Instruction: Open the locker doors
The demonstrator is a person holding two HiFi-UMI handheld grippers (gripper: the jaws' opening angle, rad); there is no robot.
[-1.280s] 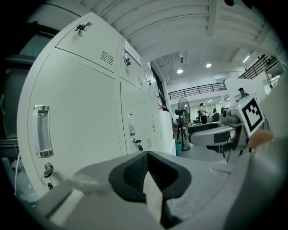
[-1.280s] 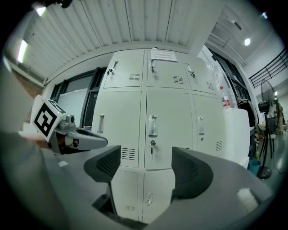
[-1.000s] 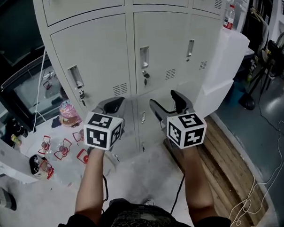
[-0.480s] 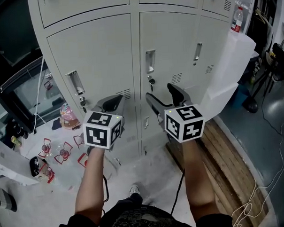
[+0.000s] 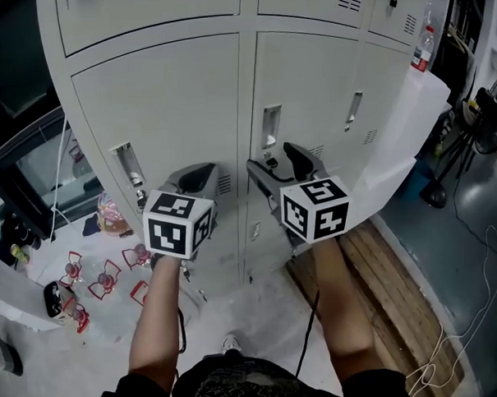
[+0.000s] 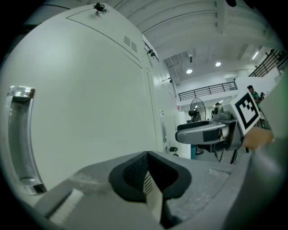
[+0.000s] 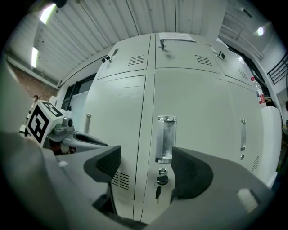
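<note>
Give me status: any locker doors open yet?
Done: nothing. Every locker door in view is shut, including the left door and the middle door.
In hand: the right tool is open and lined up with the middle door's handle, apparently short of it. A key sits in the lock below. The left tool is shut and empty beside the left door.
Left: grip, pull, then the other doors.

Grey concrete floor (image 5: 262, 316). At the left, small red-and-white items (image 5: 104, 278) lie scattered on it near a pink bag (image 5: 109, 212), beside a dark glass panel (image 5: 25, 162). At the right, wooden planks (image 5: 392, 286) run along the floor, and a thin white cable (image 5: 452, 341) loops just beside them. Far right, a plastic bottle (image 5: 424, 50) with a red label stands on a tall white block (image 5: 402, 137).
</note>
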